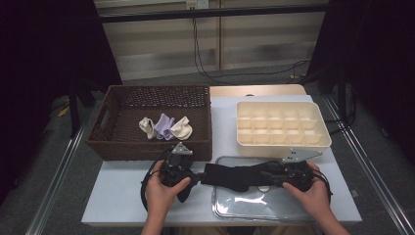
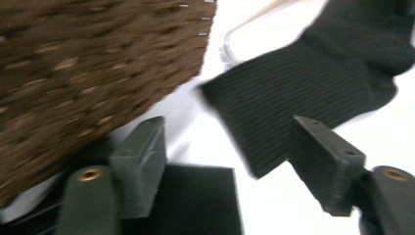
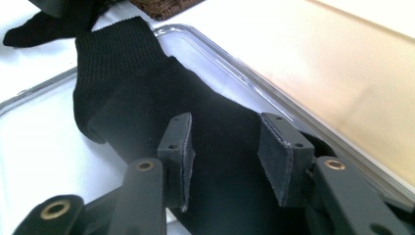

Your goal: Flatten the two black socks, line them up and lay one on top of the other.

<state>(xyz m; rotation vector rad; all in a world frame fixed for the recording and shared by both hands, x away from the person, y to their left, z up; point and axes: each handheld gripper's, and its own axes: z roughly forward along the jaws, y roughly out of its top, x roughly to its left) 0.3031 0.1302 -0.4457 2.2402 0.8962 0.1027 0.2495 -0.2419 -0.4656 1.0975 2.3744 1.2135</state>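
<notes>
A black ribbed sock [image 1: 230, 175] lies stretched across the front of the table, partly on a clear plastic tray [image 1: 244, 205]. My left gripper [image 1: 195, 179] is at the sock's cuff end. In the left gripper view its jaws [image 2: 227, 129] stand wide apart, and the cuff [image 2: 303, 83] lies just ahead of them, untouched. My right gripper [image 1: 268, 174] is at the other end. Its jaws [image 3: 226, 120] are apart over the sock [image 3: 127, 73], and the pads do not press it. A second black piece [image 2: 195, 196] lies under the left gripper.
A brown wicker basket [image 1: 112, 142] at the back left holds three rolled pale socks [image 1: 166, 127]. A cream box with several compartments [image 1: 323, 142] stands at the back right. The basket's wall [image 2: 73, 73] is close beside the left gripper.
</notes>
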